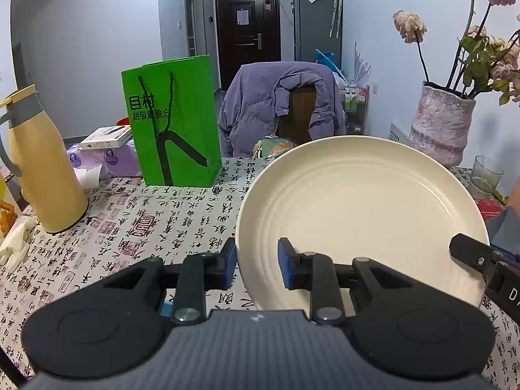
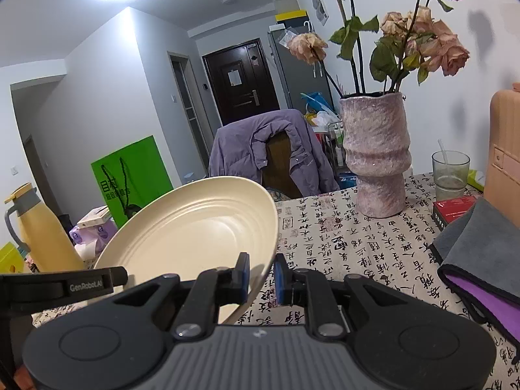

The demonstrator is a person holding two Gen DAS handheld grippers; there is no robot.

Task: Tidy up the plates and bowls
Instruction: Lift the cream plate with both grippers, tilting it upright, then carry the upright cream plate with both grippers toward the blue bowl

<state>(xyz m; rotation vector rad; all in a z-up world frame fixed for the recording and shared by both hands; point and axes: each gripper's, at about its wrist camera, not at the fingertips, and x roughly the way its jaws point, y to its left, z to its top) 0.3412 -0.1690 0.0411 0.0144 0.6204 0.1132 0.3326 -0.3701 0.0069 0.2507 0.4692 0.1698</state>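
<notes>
Above the table [image 1: 182, 221], with its cloth of black calligraphy, a cream plate [image 1: 364, 214] hangs tilted, lifted off the cloth; the right gripper [image 2: 261, 276] grasps it, its blue-padded jaws pinched on the rim at the plate's right edge, the plate leaning up and away to the left in the right wrist view; the left gripper [image 1: 256, 261] stands released, jaws spread to either side of the plate's near-left rim, the left pad just beside the edge and the right pad over the plate's face, whether either touches cannot be told; in the left wrist view the tip of the right gripper shows at the plate's right rim. On the table behind stand a green bag [image 1: 174, 120] and a yellow jug [image 1: 42, 165] to the left, a pink vase [image 2: 377, 156] of dried roses to the right, a glass [image 2: 450, 175] beside it, and a grey cloth [image 2: 481, 250] at the right edge; a purple jacket [image 1: 279, 100] is draped over a chair at the far side.
</notes>
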